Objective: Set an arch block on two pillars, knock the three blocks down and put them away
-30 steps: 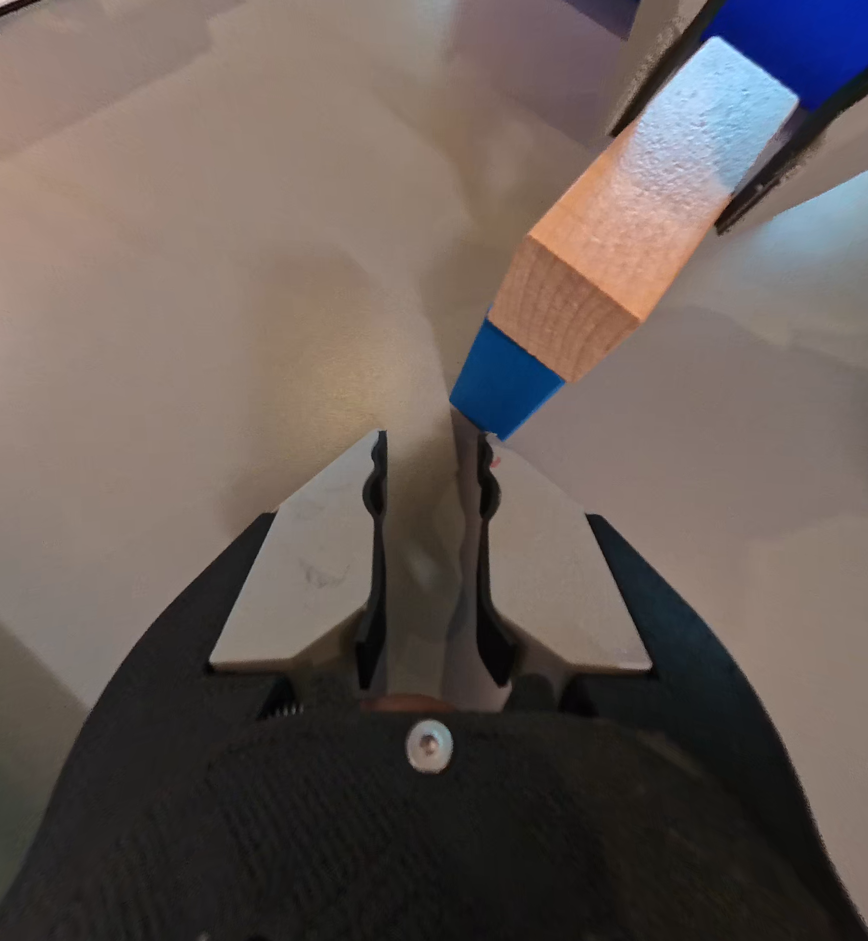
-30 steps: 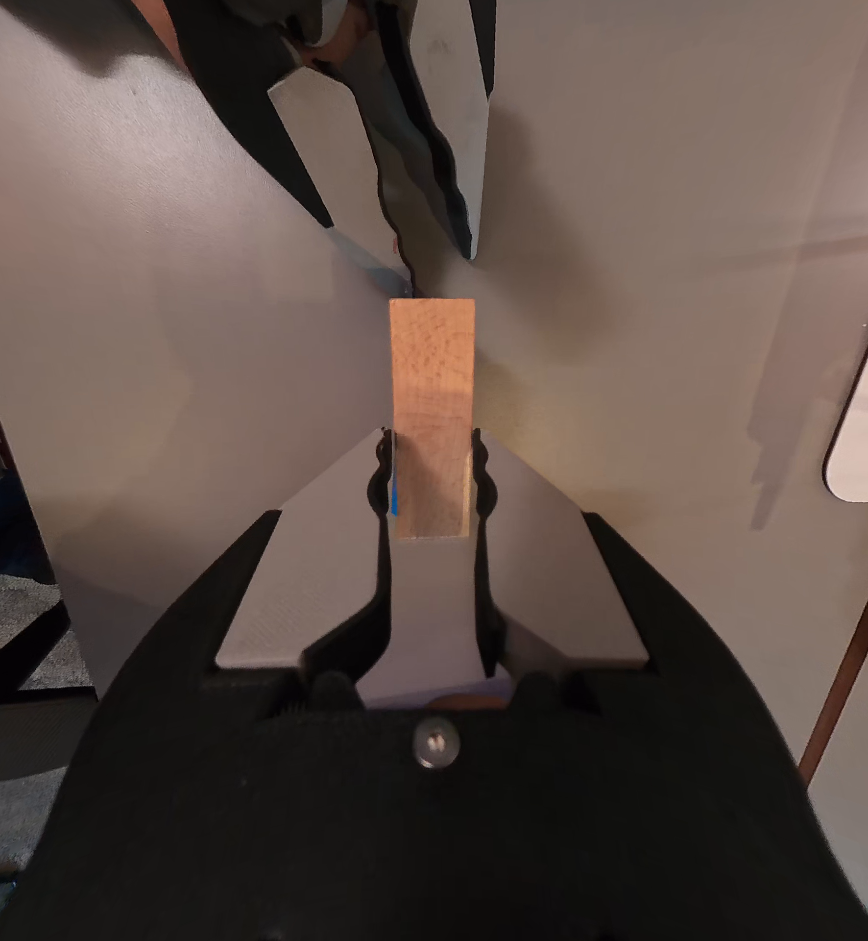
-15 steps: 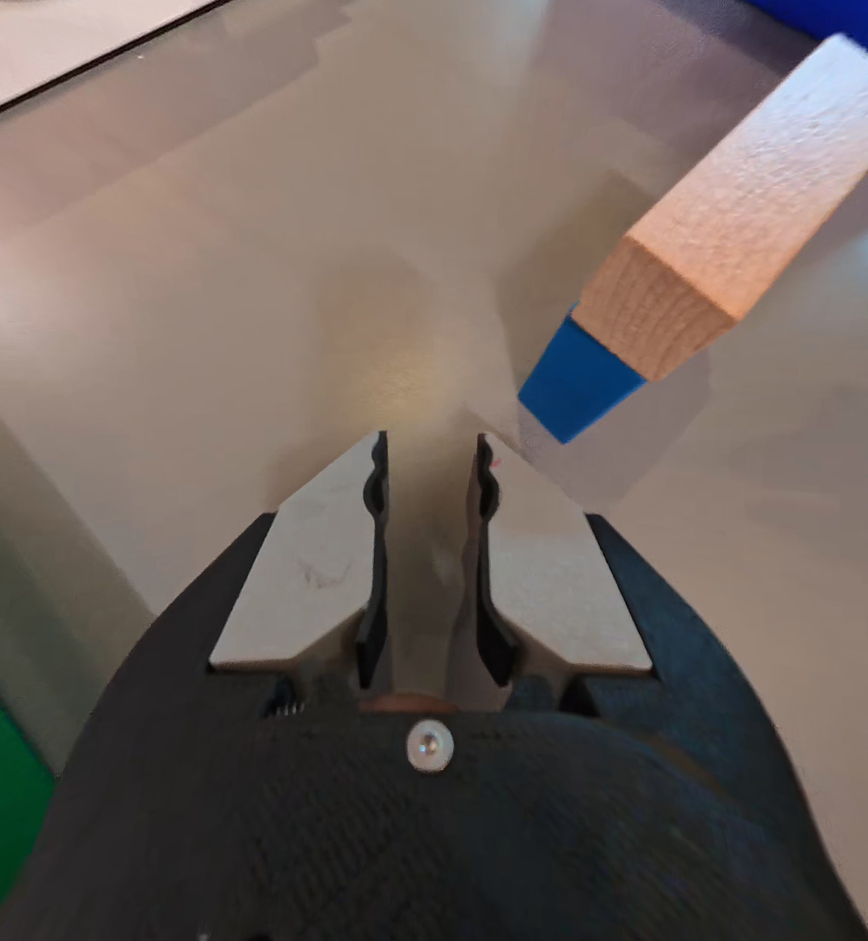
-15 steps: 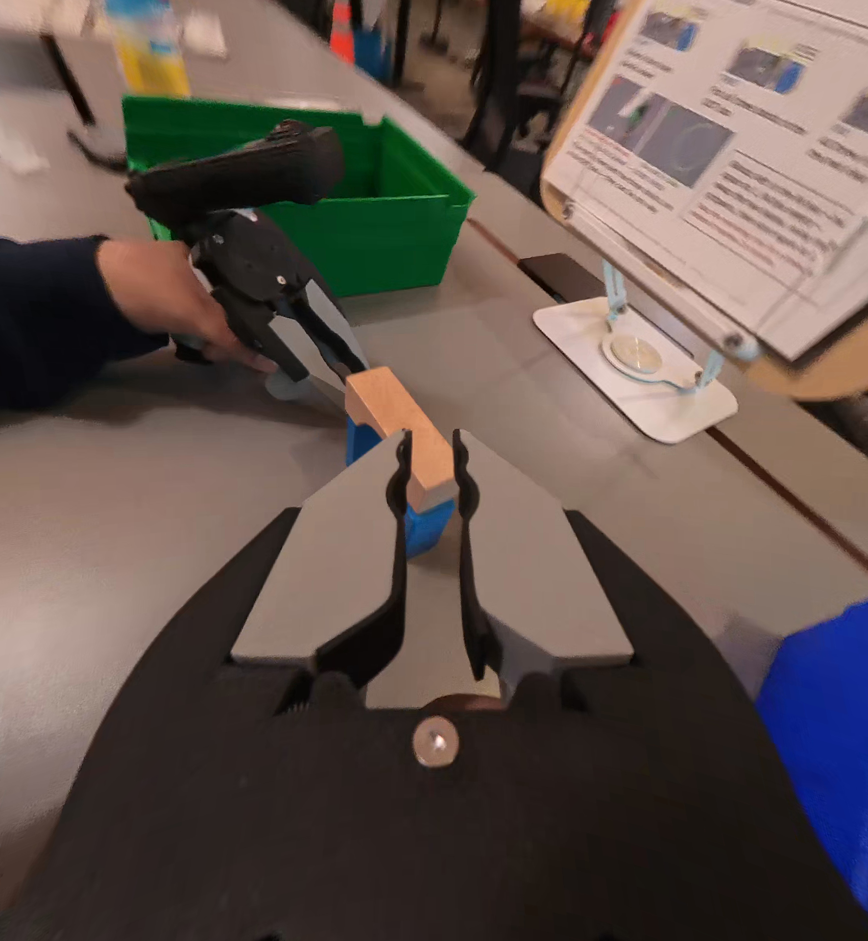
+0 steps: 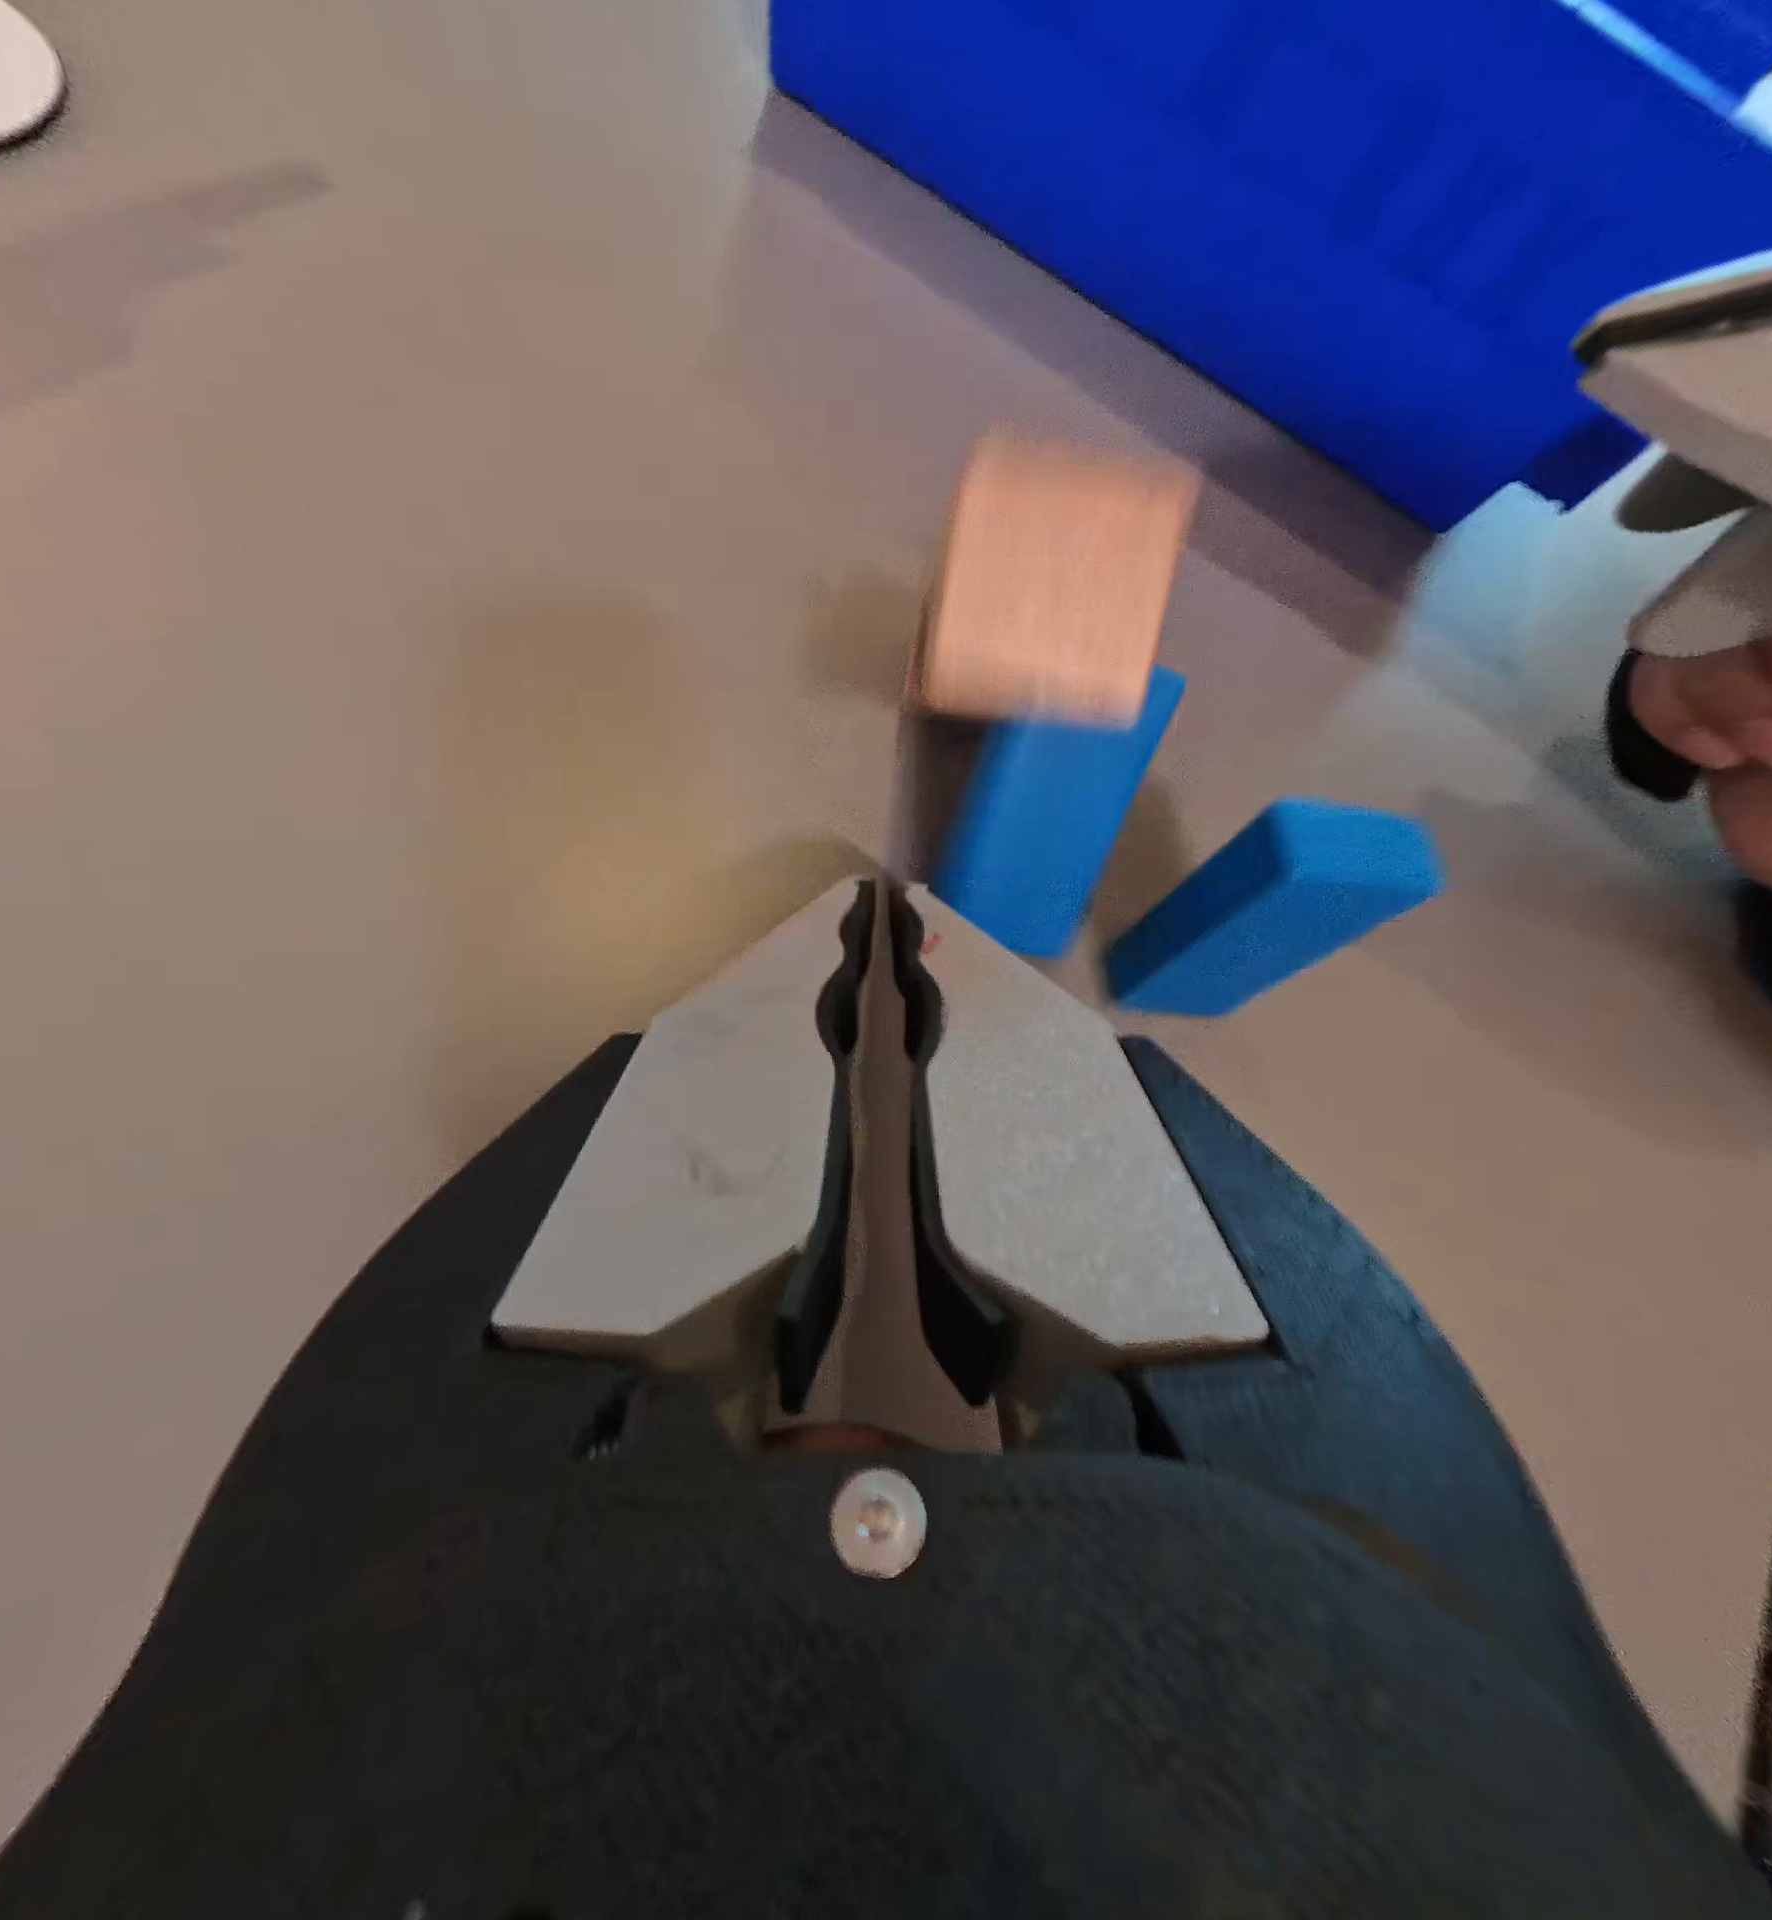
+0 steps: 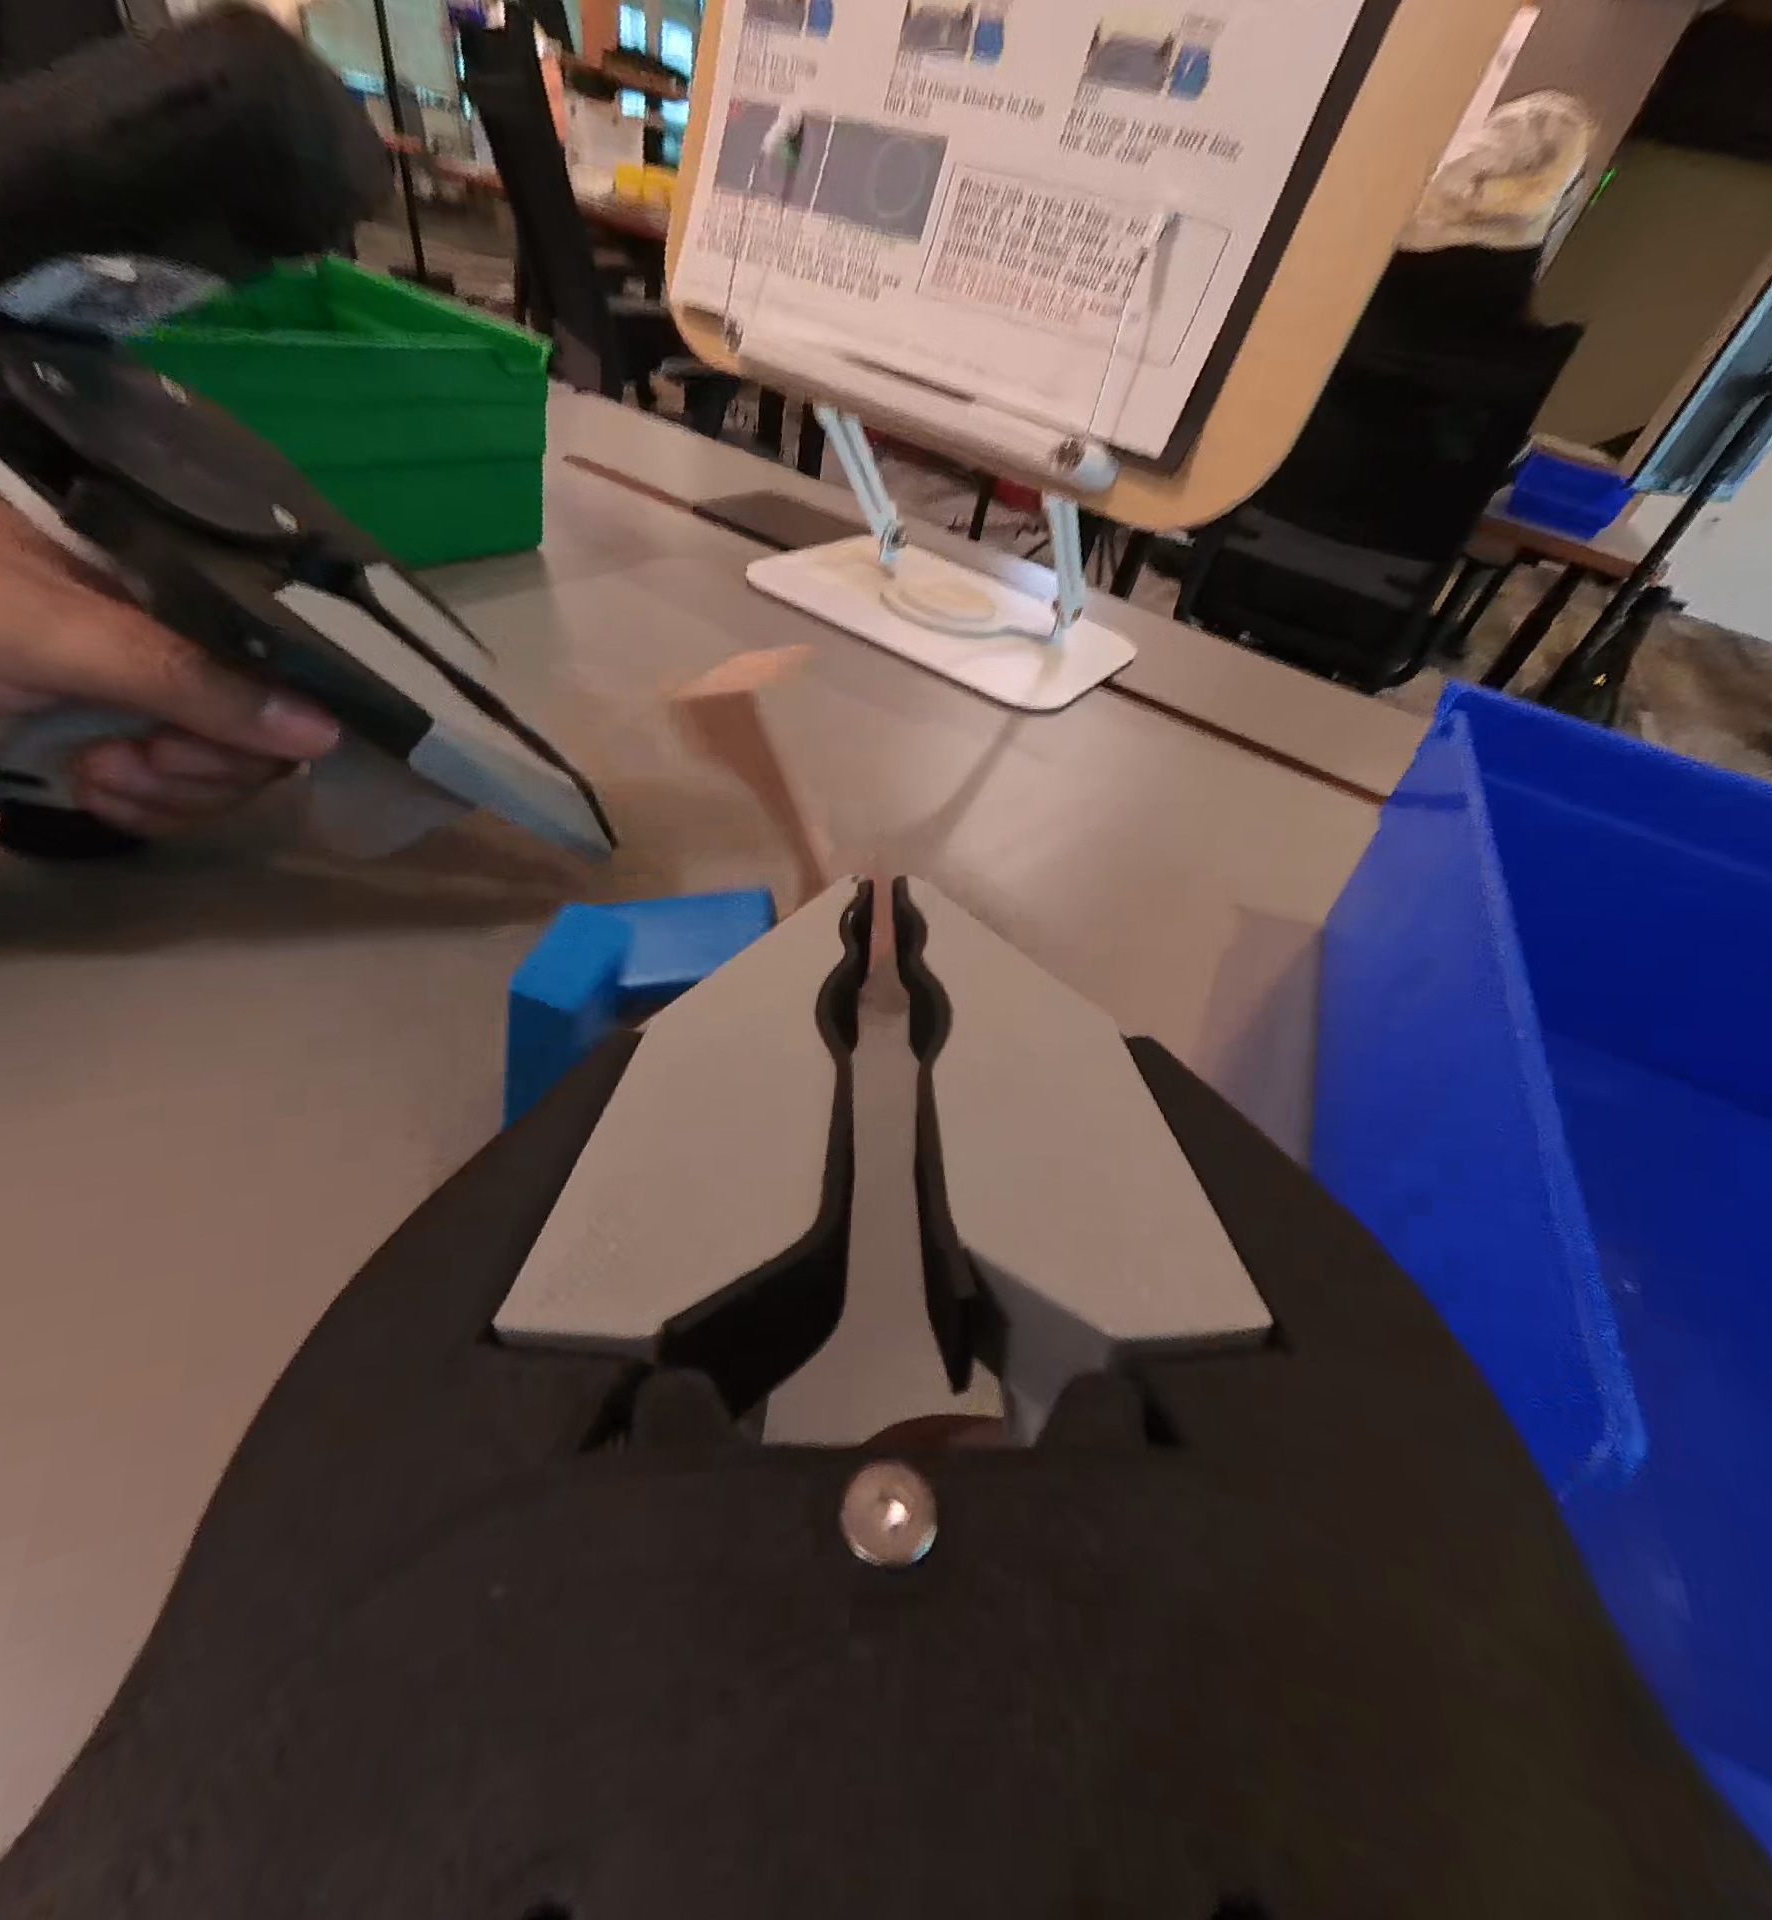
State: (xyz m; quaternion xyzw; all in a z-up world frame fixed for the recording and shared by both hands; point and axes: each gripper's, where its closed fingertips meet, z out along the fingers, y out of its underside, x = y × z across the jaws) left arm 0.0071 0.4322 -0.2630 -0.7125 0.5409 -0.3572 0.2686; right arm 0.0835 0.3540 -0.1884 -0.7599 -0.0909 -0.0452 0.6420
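In the left wrist view, my left gripper (image 5: 877, 888) is shut with nothing between its pads. Just beyond its tips a blurred wooden arch block (image 5: 1053, 582) tumbles above two blue pillar blocks. One pillar (image 5: 1048, 810) leans over, and the other (image 5: 1277, 904) lies on the grey table (image 5: 342, 623). My right gripper (image 6: 877, 888) is shut. The blurred wooden block (image 6: 757, 727) is beyond its tips, and the blue blocks (image 6: 633, 966) lie to the left of its fingers. The left gripper also shows in the right wrist view (image 6: 508, 769), held by a hand.
A blue bin (image 6: 1588, 1039) stands close on the right and also shows in the left wrist view (image 5: 1277, 208). A green bin (image 6: 373, 416) stands at the back left. A document stand (image 6: 965, 260) on a white base (image 6: 944, 613) stands behind the blocks. The grippers' ends are close to 15 cm from one another.
Both grippers have shut. The right gripper let go of the wooden block and pulled back. The stack has toppled: the wooden block is falling and the blue pillars have tipped over.
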